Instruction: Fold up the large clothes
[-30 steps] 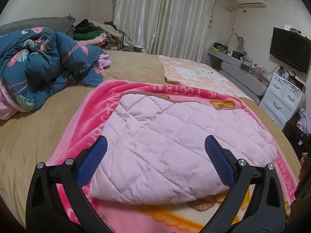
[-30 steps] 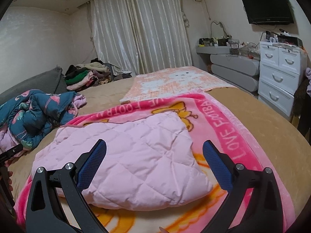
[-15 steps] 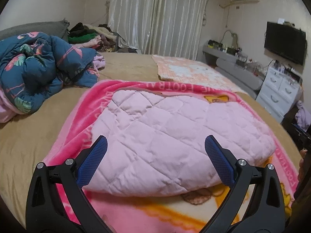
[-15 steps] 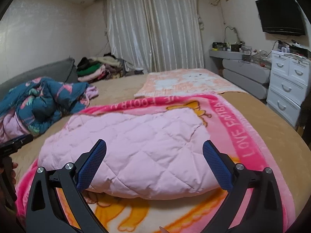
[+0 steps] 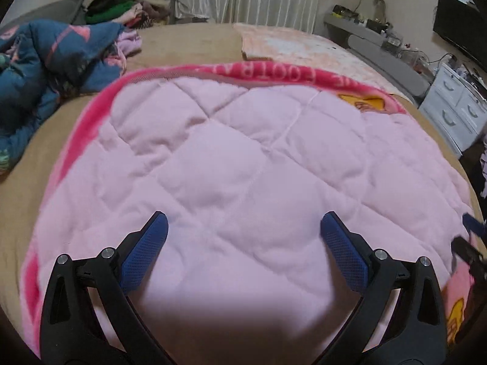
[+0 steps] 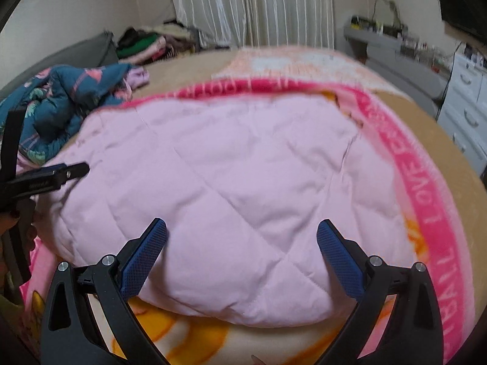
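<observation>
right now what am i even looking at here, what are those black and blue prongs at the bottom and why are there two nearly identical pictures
There is no robot here. A person holds a hand-held claw in each hand, and each claw carries a wide-angle camera looking forward along its two fingers. One picture comes from the left claw, the other from the right claw. The blue prongs are the grip pads.

Both claws are open and hold nothing. They hover above a folded pink quilted garment, which lies on a bright pink cartoon blanket spread over a tan bed. A crumpled blue flamingo-print comforter sits to the left. In the right claw's view, the left claw shows at the left edge.
</observation>
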`<action>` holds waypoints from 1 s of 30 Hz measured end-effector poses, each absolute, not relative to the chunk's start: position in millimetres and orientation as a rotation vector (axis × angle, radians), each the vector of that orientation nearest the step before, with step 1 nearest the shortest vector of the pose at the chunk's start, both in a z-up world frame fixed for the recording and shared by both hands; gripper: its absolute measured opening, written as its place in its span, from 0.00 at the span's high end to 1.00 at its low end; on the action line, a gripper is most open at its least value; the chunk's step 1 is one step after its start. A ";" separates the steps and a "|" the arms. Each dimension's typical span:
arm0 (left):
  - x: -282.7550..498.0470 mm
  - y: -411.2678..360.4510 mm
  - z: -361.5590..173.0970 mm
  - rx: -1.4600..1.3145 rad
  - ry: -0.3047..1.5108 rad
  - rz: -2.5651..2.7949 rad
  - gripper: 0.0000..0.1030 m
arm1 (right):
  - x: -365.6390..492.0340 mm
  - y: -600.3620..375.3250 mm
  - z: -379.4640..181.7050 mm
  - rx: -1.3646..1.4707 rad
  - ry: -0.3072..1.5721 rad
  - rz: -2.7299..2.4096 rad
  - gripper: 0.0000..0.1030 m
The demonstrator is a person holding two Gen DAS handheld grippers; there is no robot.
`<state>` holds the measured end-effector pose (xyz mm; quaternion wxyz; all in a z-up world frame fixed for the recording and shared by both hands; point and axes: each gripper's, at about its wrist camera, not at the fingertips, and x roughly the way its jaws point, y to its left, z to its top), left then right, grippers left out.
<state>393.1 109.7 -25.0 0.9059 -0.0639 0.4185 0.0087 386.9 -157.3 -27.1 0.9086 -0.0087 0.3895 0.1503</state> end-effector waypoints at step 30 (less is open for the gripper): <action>236.9 96.1 55.6 -0.208 0.675 -0.030 0.08 | 242.9 -196.8 74.4 0.130 0.500 0.338 0.04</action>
